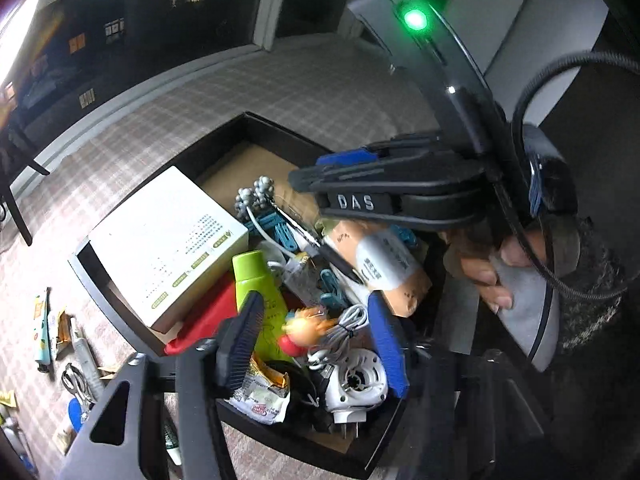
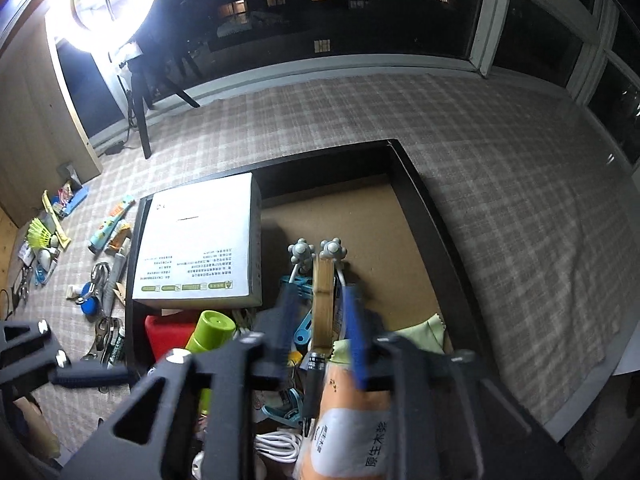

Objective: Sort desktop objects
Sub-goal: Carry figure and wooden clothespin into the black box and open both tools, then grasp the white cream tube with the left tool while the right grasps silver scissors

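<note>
While parted: both grippers (image 1: 316,344) (image 2: 320,328) empty.

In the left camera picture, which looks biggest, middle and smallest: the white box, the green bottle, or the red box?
1. White box, clearly biggest.
2. Green bottle.
3. Red box, though it is partly hidden under other things, so its rank below the bottle is unsure.

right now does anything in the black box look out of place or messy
Yes. The white carton sits askew, propped on the black box's left rim, and the near end is a jumbled heap: green bottle, cables, clips.
</note>
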